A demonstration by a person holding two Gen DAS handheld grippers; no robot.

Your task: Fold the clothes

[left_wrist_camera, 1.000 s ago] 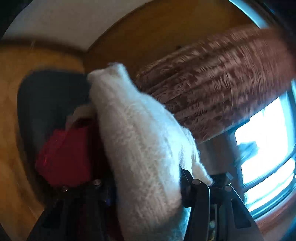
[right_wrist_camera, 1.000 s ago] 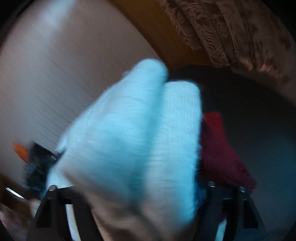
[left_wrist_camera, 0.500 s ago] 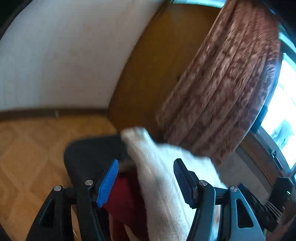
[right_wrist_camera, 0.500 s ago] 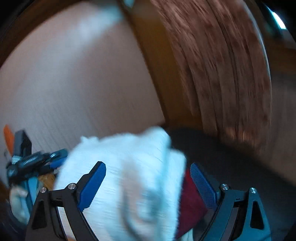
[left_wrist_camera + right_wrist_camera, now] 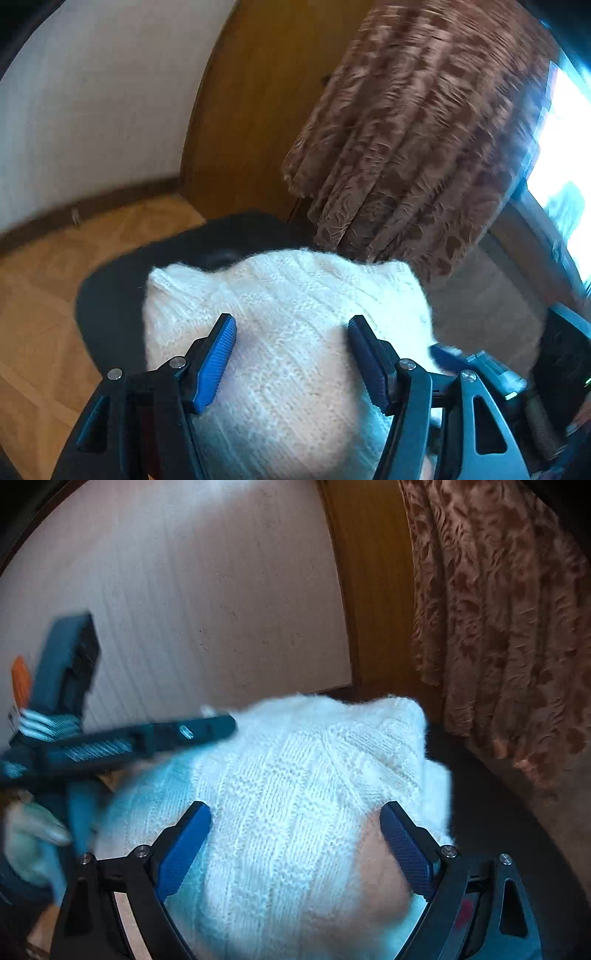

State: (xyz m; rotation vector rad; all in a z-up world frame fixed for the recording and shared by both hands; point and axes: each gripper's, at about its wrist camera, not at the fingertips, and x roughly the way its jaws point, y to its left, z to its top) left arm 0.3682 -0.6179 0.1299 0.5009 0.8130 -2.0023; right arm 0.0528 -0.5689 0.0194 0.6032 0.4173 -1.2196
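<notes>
— Between both claws, what's there?
— White sweater, bunched on the dark seat, reaching its far edge.
— Grips?
— Left claw spread wide, released; right claw likewise, clamping nothing.

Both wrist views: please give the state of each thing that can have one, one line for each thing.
Sweater: white knit, bunched up on the dark chair, not gripped.
Left gripper: open, fingers on either side of the sweater.
Right gripper: open, fingers on either side of the sweater.
Chair: dark seat, mostly covered by the sweater.
Curtain: hanging in folds beside the window.
</notes>
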